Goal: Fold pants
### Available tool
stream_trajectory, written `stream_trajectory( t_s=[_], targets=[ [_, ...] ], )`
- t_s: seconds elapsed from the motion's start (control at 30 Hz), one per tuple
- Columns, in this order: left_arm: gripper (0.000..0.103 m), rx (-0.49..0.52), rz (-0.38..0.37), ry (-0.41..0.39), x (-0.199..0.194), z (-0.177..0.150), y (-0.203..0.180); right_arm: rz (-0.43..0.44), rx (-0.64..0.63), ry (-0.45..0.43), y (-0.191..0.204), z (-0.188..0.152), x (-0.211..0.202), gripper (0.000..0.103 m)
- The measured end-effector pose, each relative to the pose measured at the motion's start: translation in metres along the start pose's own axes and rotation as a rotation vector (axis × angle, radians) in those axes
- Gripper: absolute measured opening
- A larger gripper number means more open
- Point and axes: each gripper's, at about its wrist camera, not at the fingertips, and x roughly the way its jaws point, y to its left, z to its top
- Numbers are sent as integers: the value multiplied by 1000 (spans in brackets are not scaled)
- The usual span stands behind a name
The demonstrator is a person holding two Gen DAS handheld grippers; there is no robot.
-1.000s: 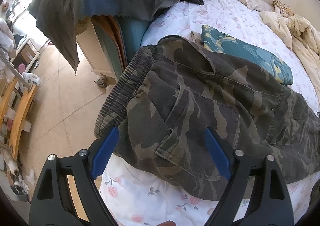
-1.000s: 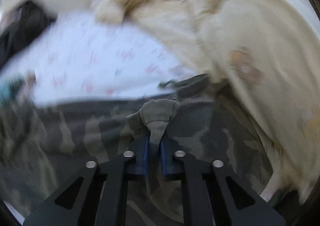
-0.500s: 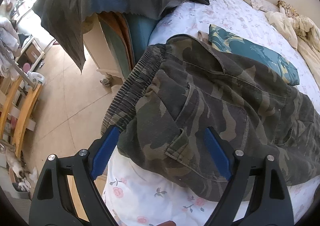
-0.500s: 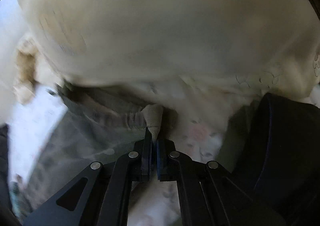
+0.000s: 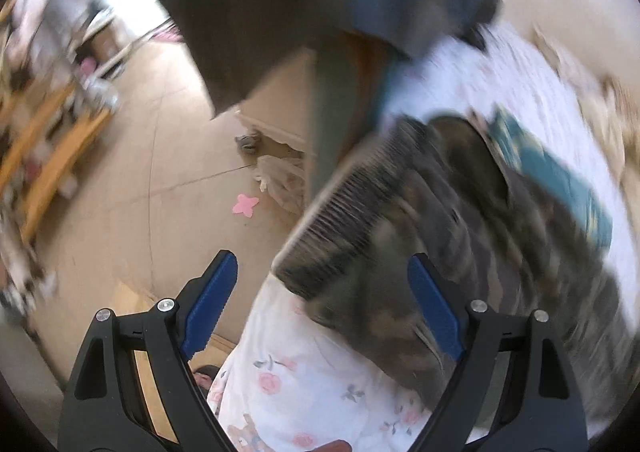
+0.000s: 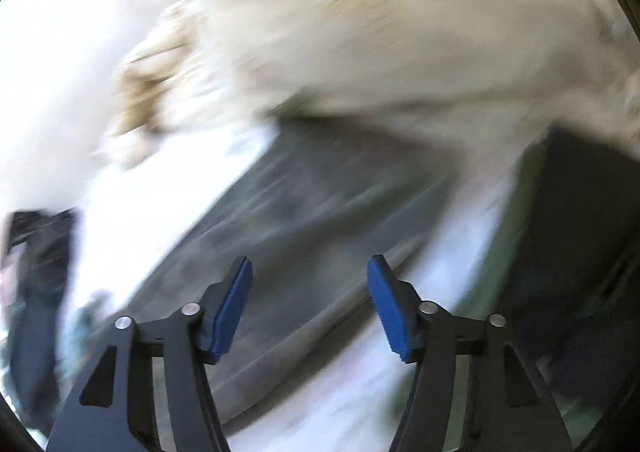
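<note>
Camouflage pants (image 5: 460, 220) lie across a white floral bed sheet (image 5: 304, 372), their ribbed waistband (image 5: 344, 212) at the bed's edge. My left gripper (image 5: 324, 300) hovers open above the waistband corner, nothing between its blue pads. In the blurred right wrist view the pants (image 6: 304, 236) show as a dark band under my right gripper (image 6: 310, 304). Its jaws are opening and no cloth is between the pads.
A dark cloth (image 5: 304, 0) hangs over furniture beside the bed. A teal patterned cloth (image 5: 560, 172) lies past the pants. A cream blanket (image 6: 380, 32) is heaped behind the pant leg. A tan floor (image 5: 140, 172) with a pink star shape (image 5: 245, 205) lies left; a dark object (image 6: 580, 252) sits right.
The right gripper let go of the pant cuff and its jaws parted; its view swung and blurred. The left gripper moved toward the bed's edge, so the waistband now sits between its fingers.
</note>
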Motion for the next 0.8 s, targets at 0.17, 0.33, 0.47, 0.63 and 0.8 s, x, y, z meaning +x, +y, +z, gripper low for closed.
stream_trajectory(
  t_s=[0.17,0.33,0.47,0.63,0.8],
  targets=[
    [85,-196,-88,84,22,9,48,154,24,163,24,-47,12,69],
    [85,-220,-212,222,43,-9,36,147,89,216,14,-64,23,69],
    [85,-188,-226,282,64,-21,5,127,73,210,13,-65,21,69],
    [85,-218,-206,305,82,-27,-10,123,74,201,2,-63,19,69],
    [78,-195,-187,331,102,-29,-9,102,89,197,-9,-61,20,69]
  ],
)
